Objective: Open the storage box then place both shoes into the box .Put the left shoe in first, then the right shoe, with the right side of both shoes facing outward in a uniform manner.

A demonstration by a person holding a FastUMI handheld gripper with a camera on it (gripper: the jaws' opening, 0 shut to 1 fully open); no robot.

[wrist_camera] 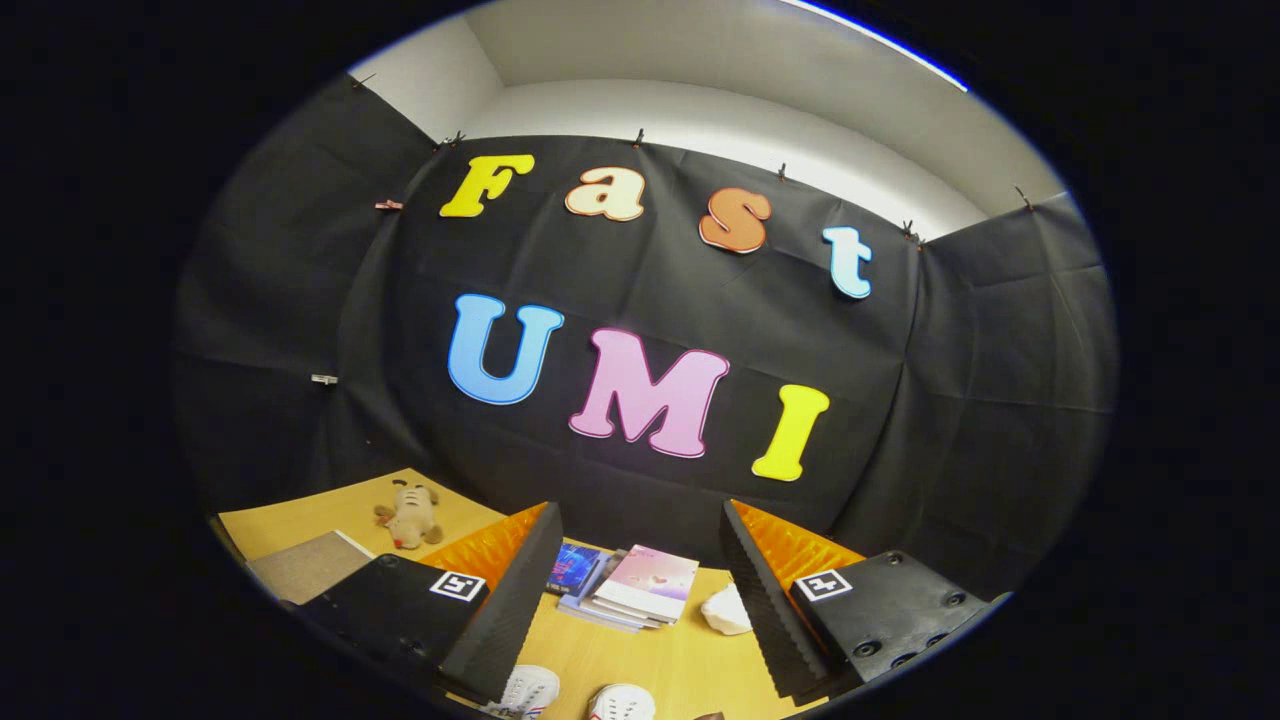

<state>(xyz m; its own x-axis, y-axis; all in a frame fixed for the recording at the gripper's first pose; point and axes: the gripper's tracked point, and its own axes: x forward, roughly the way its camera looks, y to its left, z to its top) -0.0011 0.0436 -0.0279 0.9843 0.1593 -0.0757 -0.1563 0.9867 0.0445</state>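
Note:
My gripper (636, 585) is held high above the wooden table (690, 655), open, with nothing between its fingers. Two white shoes show only by their ends low between the fingers: one (527, 690) close to the left finger, the other (622, 703) a little to its right. Most of each shoe is cut off below. I cannot tell which shoe is the left one.
Beyond the fingers lies a stack of books (628, 587) against the black cloth wall. A crumpled white object (727, 611) sits by the right finger. A plush toy (410, 516) and a grey pad (308, 566) lie off to the left.

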